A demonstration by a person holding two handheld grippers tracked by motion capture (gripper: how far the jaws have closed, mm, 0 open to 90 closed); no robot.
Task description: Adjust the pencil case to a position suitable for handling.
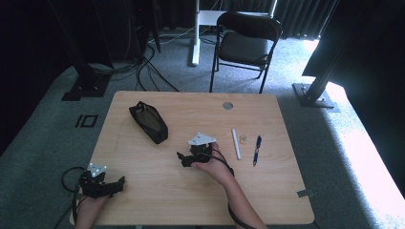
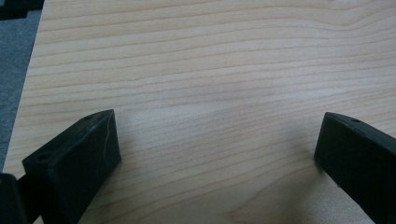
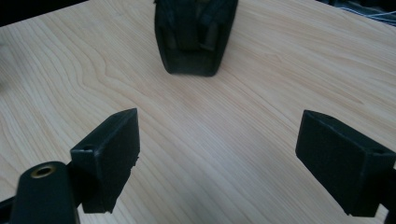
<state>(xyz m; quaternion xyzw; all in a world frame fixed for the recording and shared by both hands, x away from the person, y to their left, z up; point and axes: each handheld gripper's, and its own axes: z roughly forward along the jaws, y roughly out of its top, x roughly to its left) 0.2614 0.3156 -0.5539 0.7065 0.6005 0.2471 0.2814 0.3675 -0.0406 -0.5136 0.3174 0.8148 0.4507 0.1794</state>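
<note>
1. The left claw (image 1: 117, 183) rests near the table's (image 1: 157, 200) near left corner, jaws spread wide over bare wood, holding nothing
2. A black pouch (image 1: 149, 122) lies slantwise on the left half of the table, well beyond that claw
3. The right claw (image 1: 183, 160) sits near the table's middle, jaws wide apart and empty, pointing toward the pouch, which shows ahead of it in the right gripper view (image 3: 196, 35), apart from the jaws
4. To its right lie a white pen (image 1: 236, 143), a small tan bit (image 1: 243, 139) and a blue pen (image 1: 257, 150), side by side
</note>
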